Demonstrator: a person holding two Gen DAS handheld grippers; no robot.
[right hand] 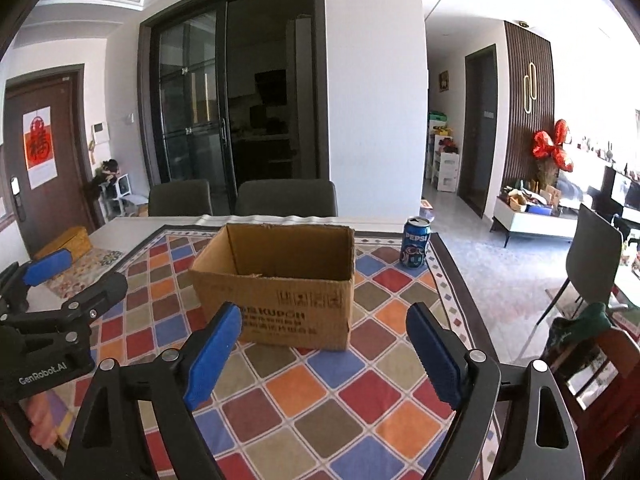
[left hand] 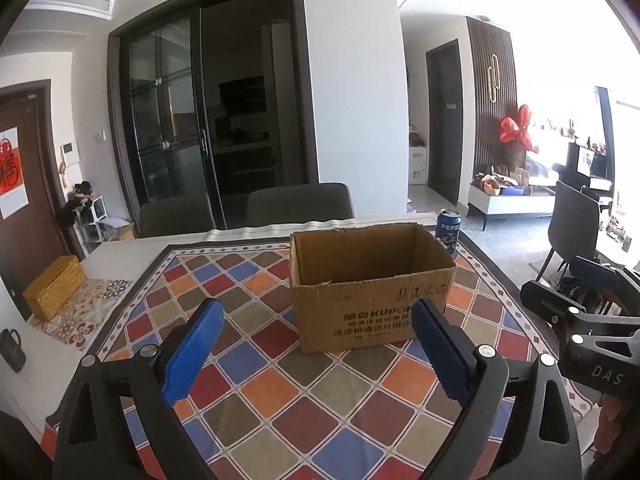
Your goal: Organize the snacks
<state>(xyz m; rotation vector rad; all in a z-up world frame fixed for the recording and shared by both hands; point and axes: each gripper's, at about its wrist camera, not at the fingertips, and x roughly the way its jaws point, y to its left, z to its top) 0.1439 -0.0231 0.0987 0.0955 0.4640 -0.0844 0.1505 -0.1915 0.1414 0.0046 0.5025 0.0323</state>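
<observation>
Both tools up and level over the table now. The left gripper point(left hand: 316, 320) has its blue pads spread wide with nothing between them, and the right gripper point(right hand: 322, 326) is just as wide, also empty. They sit side by side, each catching the other at the edge of its view, both facing the open cardboard box point(left hand: 370, 280). That looks like a ready stance: jaws parted for a first pick, the box squared up in front as the likely place for the snacks.

The box stands upright on the diamond-patterned tablecloth point(left hand: 280, 392), flaps gone or folded down, mouth open to the top. From these angles its floor is hidden, so whether anything lies inside I cannot tell.

The one snack item plainly on view is the Pepsi can point(right hand: 416, 242), upright, near the far right corner of the box and standing apart from it, close to the table's far edge. My read: the right tool has the straighter line to it, passing beside the box's right wall.

Off to the left, well clear, a yellow woven box point(left hand: 54, 292) and a dark mug point(left hand: 12, 350). Two grey chairs point(right hand: 286, 198) stand behind the table, out of the way.
</observation>
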